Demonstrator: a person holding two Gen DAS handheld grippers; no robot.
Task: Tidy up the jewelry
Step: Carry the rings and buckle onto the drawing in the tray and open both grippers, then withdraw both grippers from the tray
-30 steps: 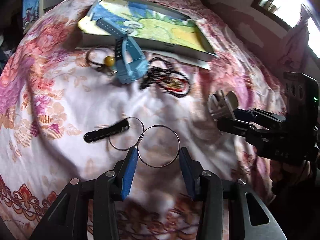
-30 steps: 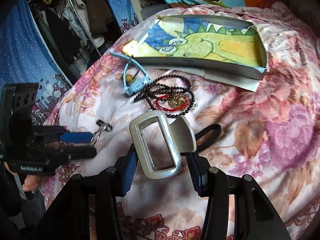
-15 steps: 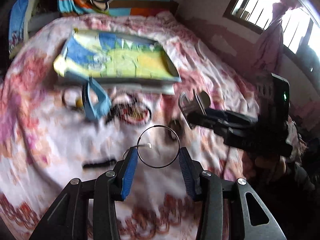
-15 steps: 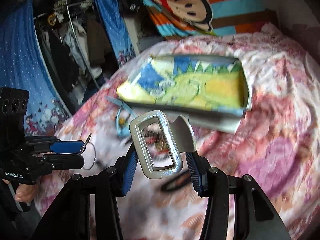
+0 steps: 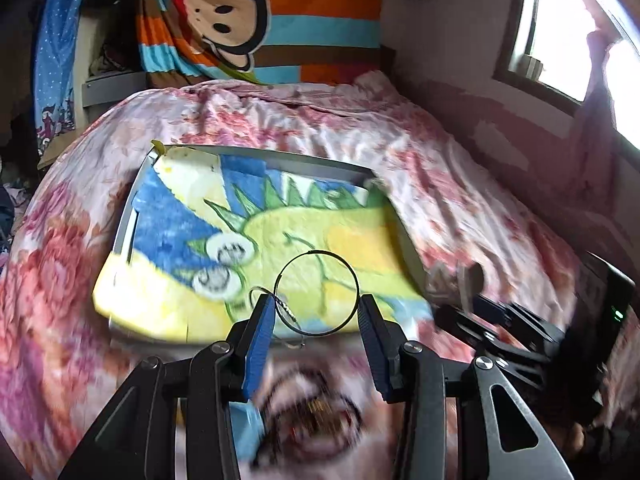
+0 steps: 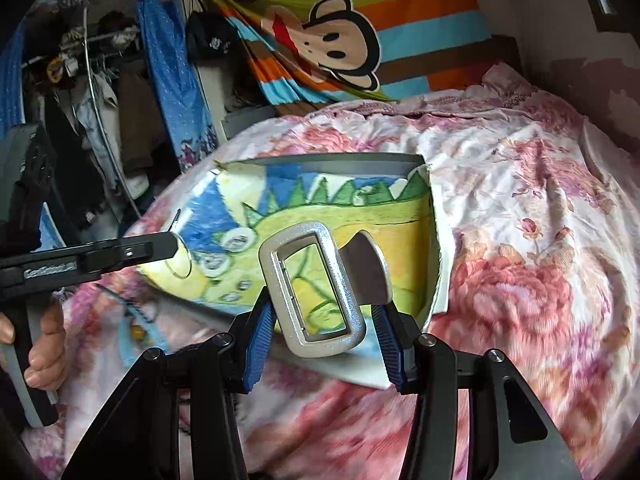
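Floral bedspread [image 5: 420, 168] everywhere, with a tray [image 5: 248, 158] lined with a dino drawing sitting mid-bed, and both grippers were up over its near edge. Left gripper [image 5: 316, 314] had its fingers pinched on a thin wire hoop [image 5: 318, 293], right gripper [image 6: 326, 320] was clamped on a chunky silver buckle [image 6: 314, 292], so I'd call this the carry-over step. Next move probably needed each piece lowered onto the drawing, well apart, then the fingers eased open.

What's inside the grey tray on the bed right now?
The tray holds only a dinosaur drawing lining its floor. No jewelry shows on it. Its near edge is hidden behind the held wire hoop and silver buckle.
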